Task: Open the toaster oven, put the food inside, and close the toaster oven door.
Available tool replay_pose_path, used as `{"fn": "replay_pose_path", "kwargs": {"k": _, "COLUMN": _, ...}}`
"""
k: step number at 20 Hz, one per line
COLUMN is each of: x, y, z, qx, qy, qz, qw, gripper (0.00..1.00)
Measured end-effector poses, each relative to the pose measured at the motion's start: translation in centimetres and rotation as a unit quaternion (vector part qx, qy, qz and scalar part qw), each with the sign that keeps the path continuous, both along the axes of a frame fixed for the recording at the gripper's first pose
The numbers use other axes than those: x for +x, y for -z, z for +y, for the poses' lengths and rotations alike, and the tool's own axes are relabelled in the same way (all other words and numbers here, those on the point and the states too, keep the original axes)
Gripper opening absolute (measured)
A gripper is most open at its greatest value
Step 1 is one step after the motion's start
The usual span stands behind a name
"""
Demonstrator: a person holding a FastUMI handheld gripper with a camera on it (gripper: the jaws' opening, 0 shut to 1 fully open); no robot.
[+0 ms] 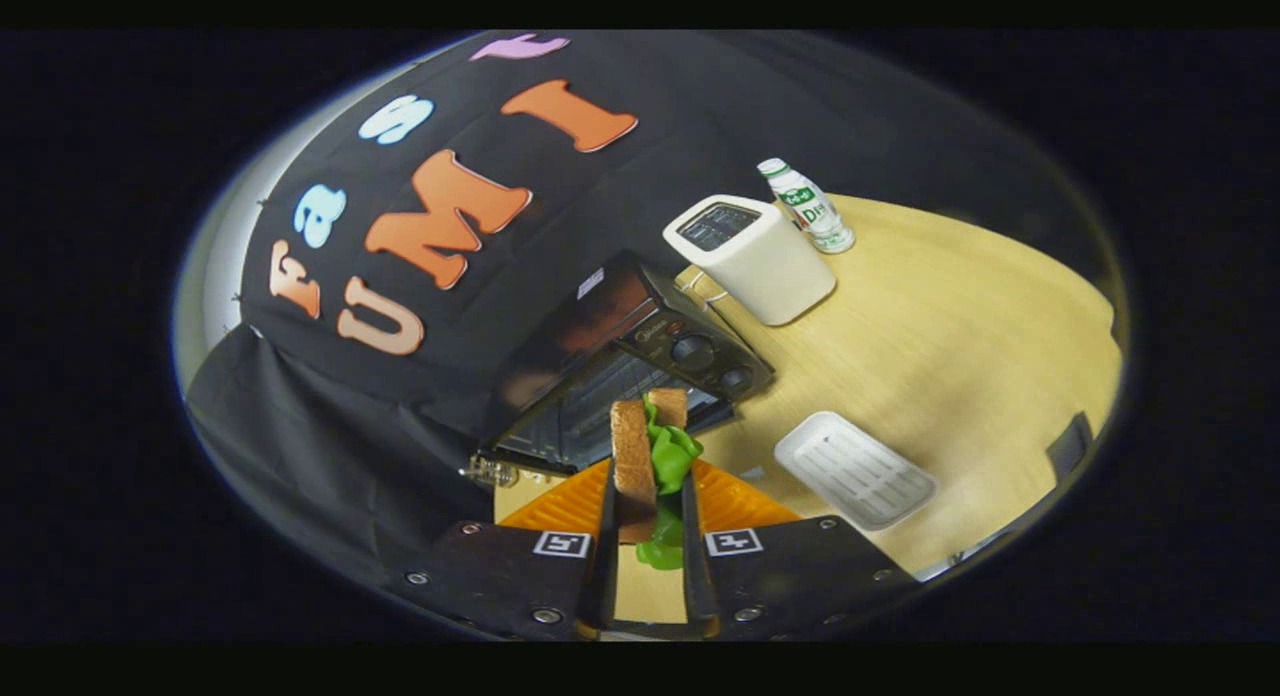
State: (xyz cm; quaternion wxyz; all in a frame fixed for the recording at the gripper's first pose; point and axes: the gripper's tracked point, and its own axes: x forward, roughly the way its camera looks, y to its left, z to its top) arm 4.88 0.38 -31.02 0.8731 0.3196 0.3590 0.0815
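The wooden table (950, 336) carries the toaster oven (620, 376) straight ahead of the fingers, its long axis crosswise, its door seemingly dropped open; beside it a white toaster (750, 261), a bottle (805, 204), an empty white tray (855, 469); the gripper (650, 506) clamps the sandwich (650, 456) upright over an orange plate (735, 501).

The claw (649, 536) grips a sandwich (650, 456) (lettuce showing) before the toaster oven (620, 376).
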Motion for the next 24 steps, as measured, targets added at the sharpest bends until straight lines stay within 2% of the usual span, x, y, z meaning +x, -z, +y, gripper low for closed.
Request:
{"fn": "replay_pose_path", "kwargs": {"k": 6, "x": 2.8, "y": 4.1, "z": 5.8, "qx": 0.108, "qy": 0.102, "qz": -0.003, "qw": 0.989, "gripper": 0.27}}
{"fn": "replay_pose_path", "kwargs": {"k": 13, "x": 8.3, "y": 8.1, "z": 10.8, "qx": 0.169, "qy": 0.199, "qz": -0.022, "qw": 0.965, "gripper": 0.27}}
{"fn": "replay_pose_path", "kwargs": {"k": 20, "x": 10.9, "y": 9.8, "z": 12.1, "qx": 0.144, "qy": 0.260, "qz": -0.030, "qw": 0.954, "gripper": 0.27}}
{"fn": "replay_pose_path", "kwargs": {"k": 23, "x": 11.1, "y": 10.5, "z": 12.3, "qx": 0.120, "qy": 0.265, "qz": -0.015, "qw": 0.957, "gripper": 0.46}}
{"fn": "replay_pose_path", "kwargs": {"k": 24, "x": 11.0, "y": 10.5, "z": 12.4, "qx": 0.122, "qy": 0.263, "qz": -0.012, "qw": 0.957, "gripper": 0.49}}
